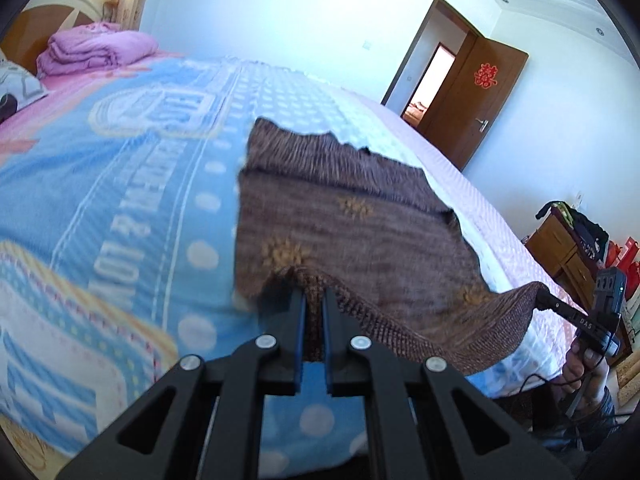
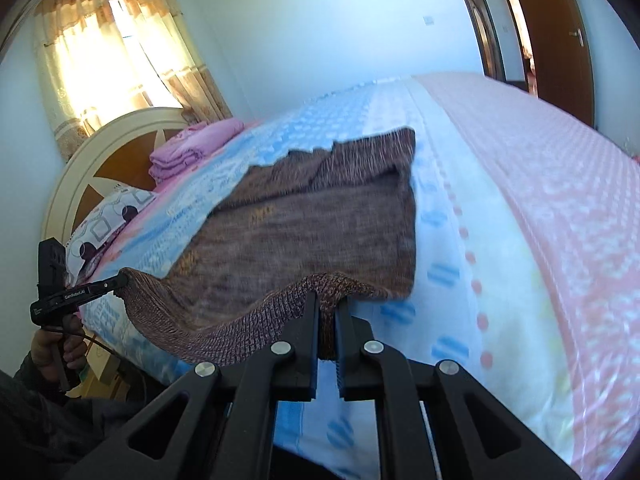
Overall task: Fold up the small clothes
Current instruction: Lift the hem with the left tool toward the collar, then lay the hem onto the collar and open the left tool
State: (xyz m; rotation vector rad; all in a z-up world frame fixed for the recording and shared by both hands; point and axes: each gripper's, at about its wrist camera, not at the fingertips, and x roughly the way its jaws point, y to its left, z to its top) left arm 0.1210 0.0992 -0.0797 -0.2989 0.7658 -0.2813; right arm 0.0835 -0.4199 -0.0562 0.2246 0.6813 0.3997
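Two corners of a brown knitted garment with yellow flower motifs (image 1: 320, 216) are clamped, one by the left gripper (image 1: 314, 300), one by the right gripper (image 2: 328, 308). Its long axis runs away from the jaws toward the upper frame, across a blue-and-pink patterned bedspread (image 1: 120, 184).

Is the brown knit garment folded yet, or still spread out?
Still spread. The brown knit garment lies mostly flat on the bed; only its near hem is lifted, pinched by both tongs.

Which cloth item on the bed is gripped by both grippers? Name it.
The brown knit garment, its near hem pinched by the left gripper and right gripper. The folded pink bedding lies untouched by the headboard.
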